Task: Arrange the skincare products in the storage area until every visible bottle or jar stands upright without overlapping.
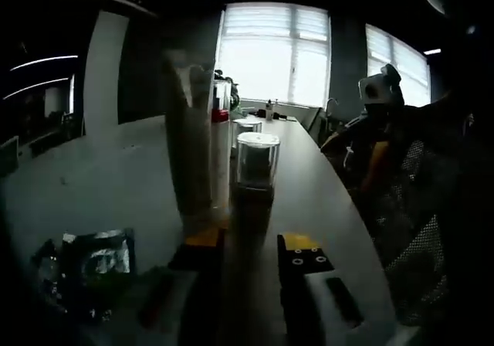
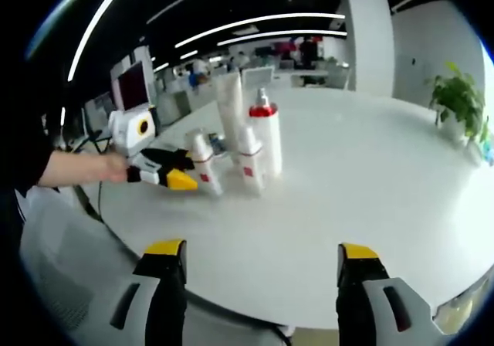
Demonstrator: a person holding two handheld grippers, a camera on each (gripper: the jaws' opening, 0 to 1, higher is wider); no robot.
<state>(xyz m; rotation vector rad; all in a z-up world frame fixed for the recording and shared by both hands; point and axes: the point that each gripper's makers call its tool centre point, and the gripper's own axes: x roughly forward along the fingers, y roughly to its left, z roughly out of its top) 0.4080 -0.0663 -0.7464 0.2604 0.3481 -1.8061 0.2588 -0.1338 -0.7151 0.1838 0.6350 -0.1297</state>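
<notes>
Several skincare products stand upright in a cluster on the white table [image 2: 347, 176]: a tall white tube [image 2: 230, 106], a pump bottle with a red band [image 2: 266, 139], and two small white bottles [image 2: 248, 162] [image 2: 202, 164]. A hand holds my left gripper [image 2: 179, 168] open, its tips right at the nearer small bottle. In the left gripper view that clear-capped bottle [image 1: 256, 161] stands just beyond my left gripper [image 1: 253, 245], with the tall tube [image 1: 189, 145] and red-banded bottle [image 1: 221, 118] to its left. My right gripper [image 2: 261, 257] hangs open off the table's edge, holding nothing.
A foil sachet [image 1: 93, 261] lies on the table to the left of the left jaw. A mesh chair [image 1: 417, 230] stands at the table's right edge. A potted plant [image 2: 455, 99] sits at the far right, and a monitor [image 2: 131, 83] stands behind.
</notes>
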